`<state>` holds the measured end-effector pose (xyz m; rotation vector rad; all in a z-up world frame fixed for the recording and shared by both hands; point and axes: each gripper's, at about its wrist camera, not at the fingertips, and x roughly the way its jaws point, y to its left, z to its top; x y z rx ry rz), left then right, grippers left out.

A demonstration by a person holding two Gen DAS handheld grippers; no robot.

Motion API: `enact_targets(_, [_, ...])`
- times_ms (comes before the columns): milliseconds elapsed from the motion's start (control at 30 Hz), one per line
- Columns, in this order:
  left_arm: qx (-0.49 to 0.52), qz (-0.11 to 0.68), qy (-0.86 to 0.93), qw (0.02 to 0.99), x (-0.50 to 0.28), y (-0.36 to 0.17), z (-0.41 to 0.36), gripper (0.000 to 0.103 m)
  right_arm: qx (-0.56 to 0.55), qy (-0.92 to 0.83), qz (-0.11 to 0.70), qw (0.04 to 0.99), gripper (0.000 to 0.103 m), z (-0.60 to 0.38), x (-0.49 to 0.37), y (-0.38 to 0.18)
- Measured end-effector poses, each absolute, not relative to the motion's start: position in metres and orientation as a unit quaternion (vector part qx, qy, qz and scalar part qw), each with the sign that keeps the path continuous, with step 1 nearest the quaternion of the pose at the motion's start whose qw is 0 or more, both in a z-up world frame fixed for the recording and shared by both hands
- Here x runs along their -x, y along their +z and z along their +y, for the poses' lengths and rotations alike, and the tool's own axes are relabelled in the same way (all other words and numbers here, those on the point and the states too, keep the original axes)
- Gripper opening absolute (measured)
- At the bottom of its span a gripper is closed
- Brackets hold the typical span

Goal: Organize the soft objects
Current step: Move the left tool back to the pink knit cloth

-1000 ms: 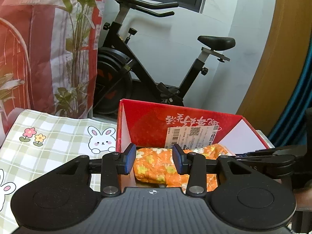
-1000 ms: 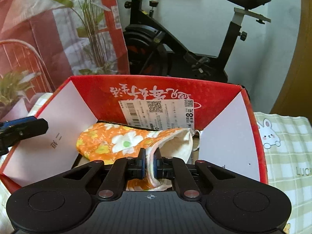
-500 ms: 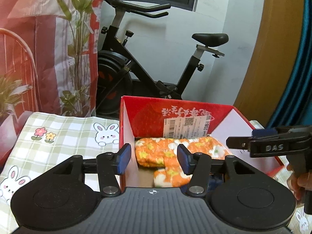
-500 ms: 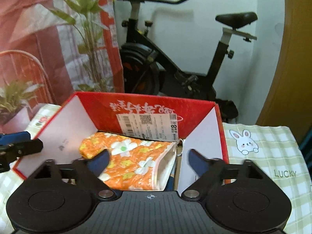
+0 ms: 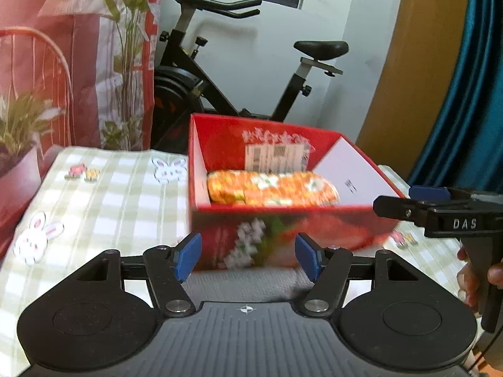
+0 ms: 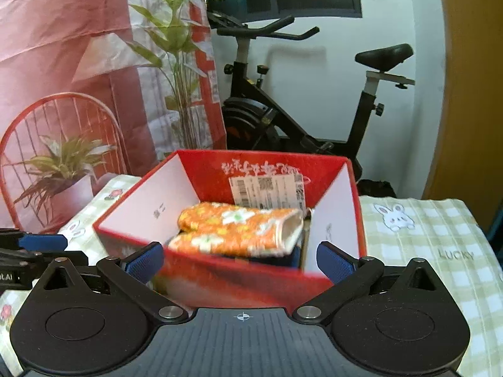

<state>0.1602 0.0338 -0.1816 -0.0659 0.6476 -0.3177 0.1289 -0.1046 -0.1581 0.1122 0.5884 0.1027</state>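
- Orange floral cloth (image 6: 242, 231) lies folded inside the red box (image 6: 261, 169), across the box floor; we see its white lining at the end toward the box's right wall.
- From the left wrist view the same cloth (image 5: 272, 188) sits low in the red box (image 5: 283, 220), against the far wall, below a white barcode label (image 5: 276, 157).
- Label also seen from the right wrist (image 6: 267, 190), stuck on the inner far wall under white printed characters.
- Box inner side walls are white; outer front face carries a flower print, blurred in the left view.
- Our left gripper (image 5: 249, 259): fingers spread wide, blue pads bare, nothing between them. It hangs in front of the box's near wall, apart from it.
- Our right gripper (image 6: 240, 260): fingers spread wide too, holding nothing, just short of the box's near rim. We cannot tell if the pads touch the cardboard.
- Right gripper also appears at the right edge of the left view (image 5: 440, 210), marked "DAS", with the holder's hand (image 5: 478, 279) on its handle.
- Box stands on the table, covered by a green check cloth with rabbits (image 6: 418, 245); the word "LUCKY" is printed on it.
- Behind: a black exercise bike (image 6: 298, 119), a red printed backdrop with plants (image 6: 78, 62), white wall.
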Motion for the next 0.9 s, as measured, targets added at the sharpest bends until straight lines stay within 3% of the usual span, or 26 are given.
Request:
enact_targets(500, [0.055, 0.369, -0.181, 0.91, -0.085, -0.229, 0.043, 0.067, -0.093, 0.069, 0.342, 0.932, 0.102, -0.108, -0.012, -0.215])
enact_targets(700, [0.086, 0.408, -0.18, 0.891, -0.078, -0.249, 0.049, 0.066, -0.104, 0.074, 0.378, 0.917, 0.095, -0.105, 0.012, -0.232])
enact_targets(900, [0.097, 0.425, -0.183, 0.881, -0.085, -0.256, 0.05, 0.067, -0.113, 0.086, 0.388, 0.911, 0.079, -0.102, 0.009, -0.237])
